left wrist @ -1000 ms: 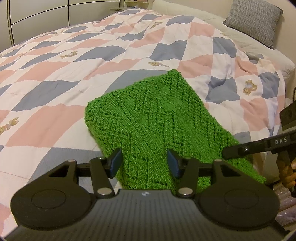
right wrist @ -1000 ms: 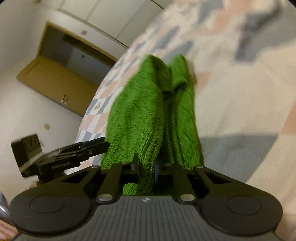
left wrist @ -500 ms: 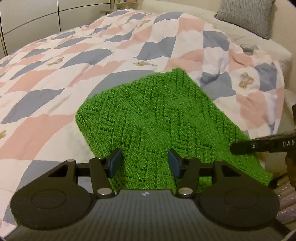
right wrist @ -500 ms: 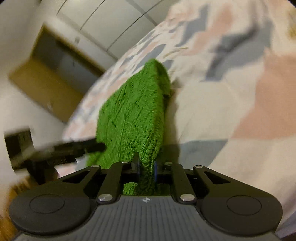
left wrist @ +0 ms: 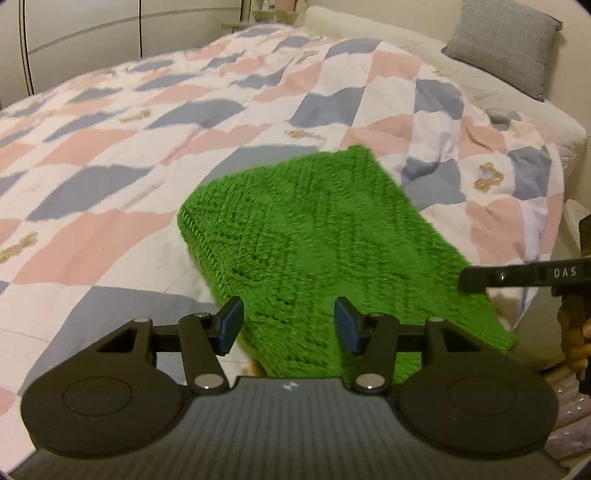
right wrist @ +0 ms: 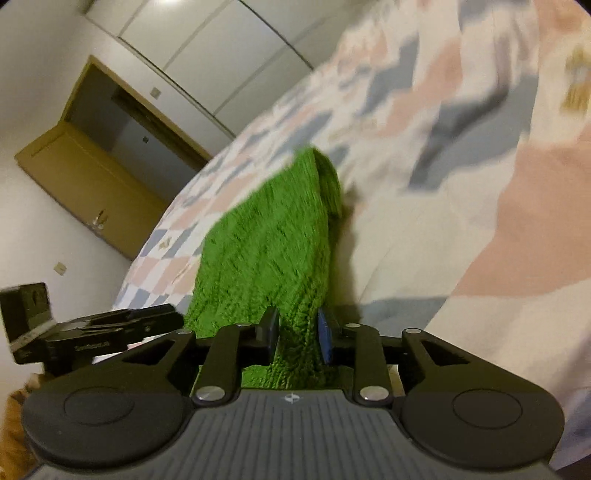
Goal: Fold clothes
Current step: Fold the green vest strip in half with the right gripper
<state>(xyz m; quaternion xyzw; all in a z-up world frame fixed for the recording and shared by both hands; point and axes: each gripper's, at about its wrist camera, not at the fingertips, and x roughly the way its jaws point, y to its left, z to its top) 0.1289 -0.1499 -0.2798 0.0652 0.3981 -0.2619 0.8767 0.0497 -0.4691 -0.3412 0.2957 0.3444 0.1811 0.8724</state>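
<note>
A folded green knit garment [left wrist: 314,243] lies on the patchwork quilt [left wrist: 110,229], its near end hanging over the bed's edge. My left gripper [left wrist: 288,325] hovers open just above the garment's near edge, nothing between its fingers. In the right wrist view the green knit [right wrist: 273,251] runs away from my right gripper [right wrist: 297,332], whose jaws stand slightly apart with the thick near corner of the knit still between them. From the left wrist view the right gripper [left wrist: 517,277] comes in from the right at the garment's near right corner.
The quilt covers a wide bed, with a grey pillow [left wrist: 506,44] at the far right. White wardrobe doors [left wrist: 92,33] stand behind it. An open wooden door [right wrist: 92,184] is at the left of the right wrist view. A hand [left wrist: 576,332] holds the right gripper.
The right gripper's jaws have parted a little around the knit corner they were clamping. The garment has flattened onto the bed. My left gripper has drawn back slightly, still open.
</note>
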